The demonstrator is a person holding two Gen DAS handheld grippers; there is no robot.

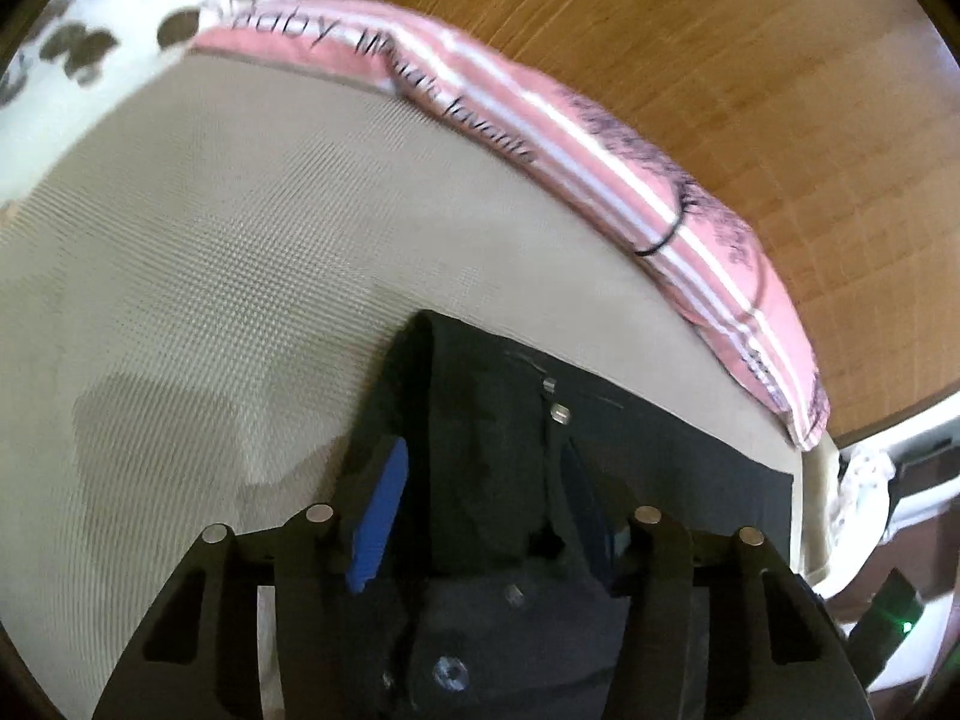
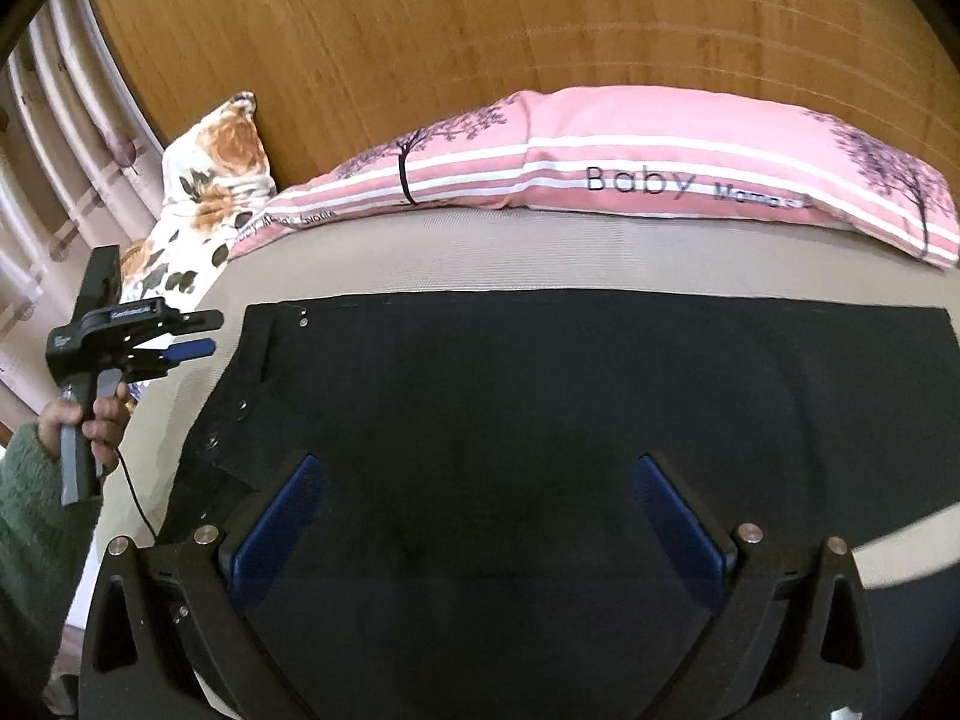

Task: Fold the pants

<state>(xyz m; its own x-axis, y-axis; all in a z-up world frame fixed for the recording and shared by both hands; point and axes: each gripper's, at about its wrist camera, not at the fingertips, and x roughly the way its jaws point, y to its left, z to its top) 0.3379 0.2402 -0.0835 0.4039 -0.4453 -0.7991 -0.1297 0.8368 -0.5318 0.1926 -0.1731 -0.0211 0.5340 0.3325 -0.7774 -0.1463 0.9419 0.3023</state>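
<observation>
Black pants (image 2: 540, 408) lie flat on a beige textured mattress (image 2: 480, 252), waistband with metal buttons at the left. My right gripper (image 2: 474, 510) is open just above the pants' middle, blue pads spread wide, holding nothing. My left gripper (image 1: 480, 498) is open over the waistband end of the pants (image 1: 630, 450), near the metal buttons (image 1: 561, 414). It also shows in the right wrist view (image 2: 198, 333), held by a hand at the pants' left edge, fingers apart and empty.
Pink striped "Baby" pillows (image 2: 660, 162) line the far edge against a wooden headboard (image 2: 480, 30). A floral pillow (image 2: 204, 198) sits at the far left. Curtains (image 2: 48, 138) hang at the left. The person's green sleeve (image 2: 36, 516) is at the lower left.
</observation>
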